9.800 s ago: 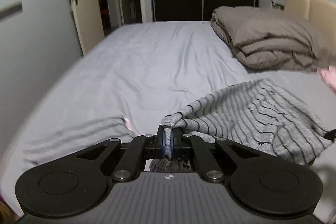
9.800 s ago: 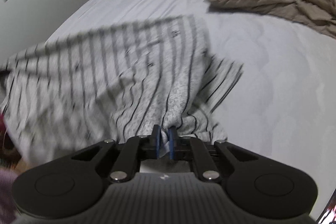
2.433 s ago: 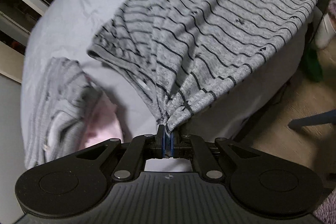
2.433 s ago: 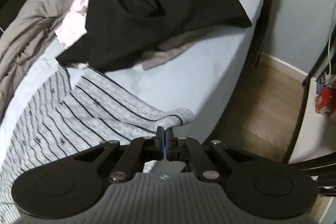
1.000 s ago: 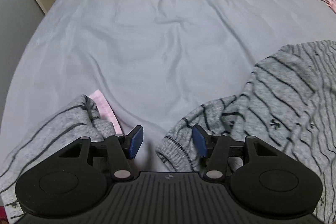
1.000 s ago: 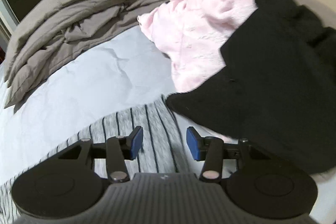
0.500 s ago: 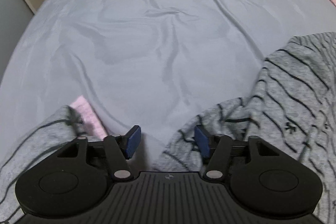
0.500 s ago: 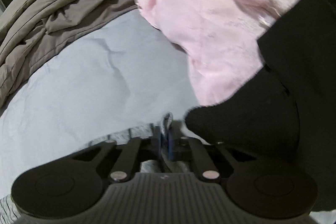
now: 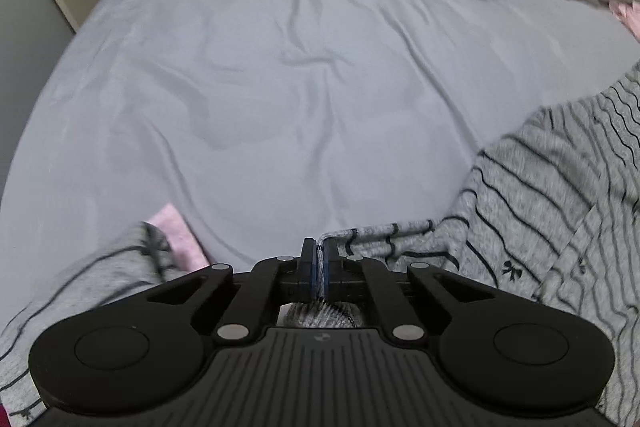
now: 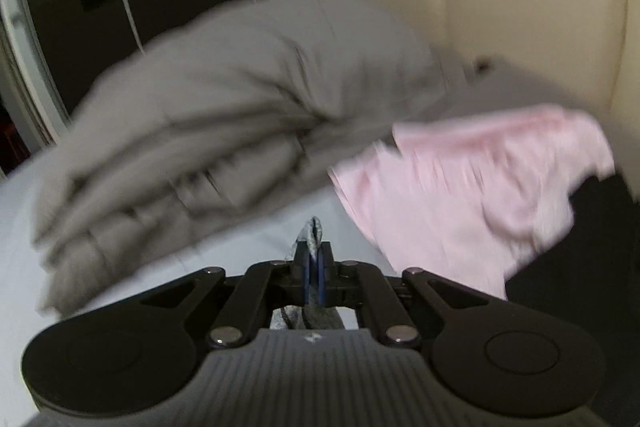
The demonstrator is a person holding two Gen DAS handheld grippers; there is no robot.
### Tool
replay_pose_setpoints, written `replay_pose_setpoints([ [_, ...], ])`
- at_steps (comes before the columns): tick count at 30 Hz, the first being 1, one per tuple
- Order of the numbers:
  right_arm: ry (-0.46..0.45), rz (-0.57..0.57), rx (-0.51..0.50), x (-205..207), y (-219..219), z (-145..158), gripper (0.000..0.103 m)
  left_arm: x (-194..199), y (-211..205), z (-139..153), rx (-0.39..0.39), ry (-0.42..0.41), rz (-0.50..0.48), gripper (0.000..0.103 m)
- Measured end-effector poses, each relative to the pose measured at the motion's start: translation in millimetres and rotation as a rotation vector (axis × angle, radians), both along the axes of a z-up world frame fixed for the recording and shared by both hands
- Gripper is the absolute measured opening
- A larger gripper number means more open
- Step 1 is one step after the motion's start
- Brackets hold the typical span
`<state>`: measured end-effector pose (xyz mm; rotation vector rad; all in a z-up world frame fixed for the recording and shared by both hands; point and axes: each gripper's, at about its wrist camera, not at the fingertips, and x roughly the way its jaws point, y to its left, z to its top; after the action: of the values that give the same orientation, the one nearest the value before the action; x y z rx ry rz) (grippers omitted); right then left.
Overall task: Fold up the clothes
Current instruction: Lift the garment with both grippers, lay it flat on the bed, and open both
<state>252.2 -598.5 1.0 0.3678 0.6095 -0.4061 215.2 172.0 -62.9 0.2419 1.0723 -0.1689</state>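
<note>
grey bed sheet (image 9: pixel 280 75) fills the left wrist view. left gripper (image 9: pixel 319 269) jaws are clamped on an edge of the striped grey garment (image 9: pixel 560 195), which spreads to the lower right of the frame. right gripper (image 10: pixel 314 273) jaws pinch another bit of it; beyond lie a taupe duvet (image 10: pixel 224 99) at centre left, pink cloth (image 10: pixel 460 179) and black cloth (image 10: pixel 580 267) at right.

Grey striped knit garment (image 9: pixel 560 195) lies on pale bed sheet (image 9: pixel 280 67), right of left gripper (image 9: pixel 319 261), its edge between that gripper's jaws; folded striped grey and pink clothes pile (image 9: pixel 120 267) at left; taupe folded duvet (image 10: pixel 224 99) behind right gripper (image 10: pixel 313 259); pink crumpled garment (image 10: pixel 460 179) right of duvet, black garment (image 10: pixel 580 267) further right.
</note>
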Motion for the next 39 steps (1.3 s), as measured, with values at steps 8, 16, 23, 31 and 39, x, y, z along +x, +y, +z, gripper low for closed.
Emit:
replay_pose_setpoints([
  [8, -0.216, -0.025, -0.062, -50.3, -1.8, 92.0, 0.005, -21.9, 12.3, 35.8, -0.019, -0.096, 0.063, 0.001],
  [16, -0.135, -0.131, 0.023, -153.2, -58.9, 57.3, 0.005, -46.9, 30.0, 47.3, -0.02, -0.11, 0.048, 0.001],
  [23, 0.034, -0.191, 0.143, -238.7, -74.8, -37.1, 0.005, -67.8, 19.2, 42.4, 0.023, -0.066, -0.068, 0.001],
  [31, 0.022, -0.244, 0.21, -284.9, -81.0, -62.2, 0.005, -90.4, 19.4, 58.5, -0.01, -0.128, -0.035, 0.001],
  [39, -0.196, -0.19, 0.172, -300.4, -72.6, 22.1, 0.005, -130.3, 34.2, 107.4, -0.119, -0.312, 0.031, 0.001],
])
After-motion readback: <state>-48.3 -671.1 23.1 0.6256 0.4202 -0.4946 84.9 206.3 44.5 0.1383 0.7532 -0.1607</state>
